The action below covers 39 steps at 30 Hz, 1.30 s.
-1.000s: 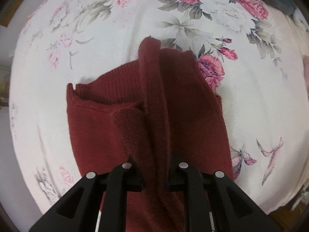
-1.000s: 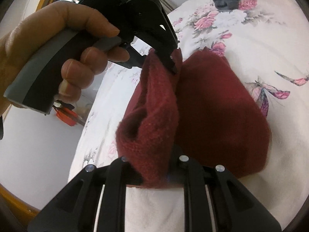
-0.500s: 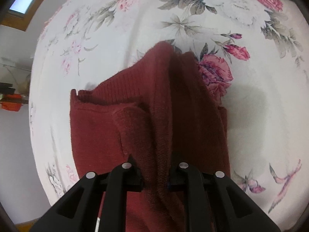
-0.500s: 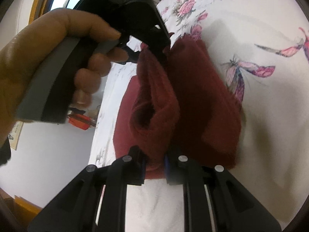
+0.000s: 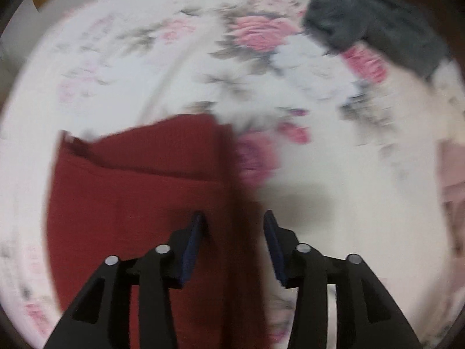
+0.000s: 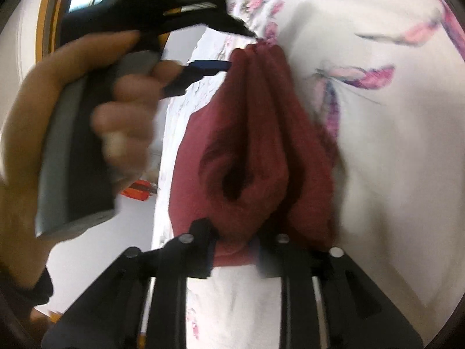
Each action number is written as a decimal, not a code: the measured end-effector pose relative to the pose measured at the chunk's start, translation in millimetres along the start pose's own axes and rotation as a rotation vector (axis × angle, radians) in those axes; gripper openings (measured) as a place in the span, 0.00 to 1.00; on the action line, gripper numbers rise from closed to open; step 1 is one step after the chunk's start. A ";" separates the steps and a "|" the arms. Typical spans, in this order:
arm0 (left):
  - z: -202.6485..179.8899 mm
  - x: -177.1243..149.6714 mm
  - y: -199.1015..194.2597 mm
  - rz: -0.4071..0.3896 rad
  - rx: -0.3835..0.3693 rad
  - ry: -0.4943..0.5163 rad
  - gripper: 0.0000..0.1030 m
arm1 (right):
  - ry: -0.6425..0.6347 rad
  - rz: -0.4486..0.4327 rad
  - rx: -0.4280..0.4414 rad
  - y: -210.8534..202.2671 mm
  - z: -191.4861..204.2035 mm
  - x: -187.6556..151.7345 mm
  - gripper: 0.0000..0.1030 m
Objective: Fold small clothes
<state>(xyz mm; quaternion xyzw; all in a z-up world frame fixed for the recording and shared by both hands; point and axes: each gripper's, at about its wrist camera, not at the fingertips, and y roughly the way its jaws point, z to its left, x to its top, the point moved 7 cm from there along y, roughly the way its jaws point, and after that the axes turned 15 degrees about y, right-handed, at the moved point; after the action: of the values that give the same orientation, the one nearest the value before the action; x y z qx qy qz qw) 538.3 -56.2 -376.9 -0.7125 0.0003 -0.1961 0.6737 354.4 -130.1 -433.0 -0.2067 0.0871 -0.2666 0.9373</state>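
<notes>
A dark red knitted garment [image 5: 139,203] lies partly folded on the floral sheet [image 5: 174,58]. In the left wrist view my left gripper [image 5: 234,228] hovers open over the garment's right edge, with nothing between its fingers. In the right wrist view my right gripper [image 6: 235,241] is shut on a bunched fold of the red garment [image 6: 261,145], which it holds up off the sheet. The left gripper [image 6: 232,48], held in a person's hand [image 6: 122,122], is open just beside the far top of that fold. Both views are blurred by motion.
A dark grey garment [image 5: 375,26] lies crumpled at the far right of the bed. The white sheet with butterfly prints [image 6: 377,174] spreads to the right of the red fold. An orange object [image 6: 139,193] sits beyond the bed's left edge.
My left gripper has opened, let go of the red fold and drawn back from it. The right gripper still holds its end, and the fold sags lower.
</notes>
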 end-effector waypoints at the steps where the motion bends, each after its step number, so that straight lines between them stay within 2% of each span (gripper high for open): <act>1: 0.1 -0.2 -2.7 -0.009 -0.039 -0.005 0.46 | 0.035 0.013 0.024 0.0 -5.4 2.2 0.22; 3: 0.5 -0.5 -16.6 -0.043 -0.105 -0.007 0.46 | 0.096 0.044 0.081 0.2 -11.9 4.2 0.23; 6: 9.5 -7.7 -34.9 -0.057 -0.184 0.005 0.46 | 0.147 0.074 0.158 -1.6 -13.6 6.7 0.31; 8: 13.9 -22.5 -46.4 -0.041 -0.225 0.039 0.50 | 0.181 0.087 0.207 -4.4 -15.0 10.7 0.38; 10: 20.1 -39.3 -57.1 -0.039 -0.228 0.079 0.53 | 0.212 0.103 0.253 -8.3 -15.7 10.7 0.43; 14: 40.2 -84.4 -83.3 -0.043 -0.311 0.104 0.53 | 0.230 0.132 0.306 -9.7 -15.2 11.2 0.51; 17: 57.2 -114.8 -107.4 -0.052 -0.333 0.126 0.55 | 0.236 0.151 0.309 -6.0 -18.5 16.8 0.51; 20: 73.6 -138.4 -123.3 -0.054 -0.380 0.104 0.57 | 0.259 0.195 0.312 -5.1 -20.8 14.6 0.54; 23: 89.4 -152.6 -125.7 -0.076 -0.469 0.031 0.62 | 0.230 0.254 0.251 -7.9 -11.5 14.0 0.59; 27: 114.8 -165.5 -97.4 -0.079 -0.604 -0.196 0.62 | 0.180 0.334 0.108 7.1 6.7 27.2 0.61; 29: 114.2 -169.0 -90.3 -0.081 -0.626 -0.230 0.62 | 0.141 0.358 0.029 13.4 17.3 35.1 0.62; 33: 105.5 -169.0 -88.3 -0.081 -0.631 -0.202 0.62 | 0.057 0.408 -0.102 30.4 35.7 41.5 0.62; 34: 105.8 -167.7 -89.1 -0.084 -0.627 -0.198 0.62 | 0.042 0.413 -0.140 34.3 39.0 42.7 0.56; 35: 106.9 -165.7 -90.3 -0.088 -0.629 -0.200 0.62 | 0.010 0.418 -0.185 36.9 41.5 42.0 0.32; 36: 108.4 -163.9 -91.4 -0.092 -0.633 -0.204 0.62 | -0.009 0.420 -0.205 38.7 43.6 42.2 0.23; 39: 108.0 -159.2 -95.2 -0.105 -0.644 -0.189 0.62 | -0.039 0.397 -0.230 25.8 45.1 40.6 0.18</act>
<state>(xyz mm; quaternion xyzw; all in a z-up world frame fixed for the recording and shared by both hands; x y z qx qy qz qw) 396.5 98.5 -331.5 -0.9029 -0.0367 -0.1532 0.3999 413.0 -116.6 -405.8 -0.2961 0.1378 -0.0614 0.9432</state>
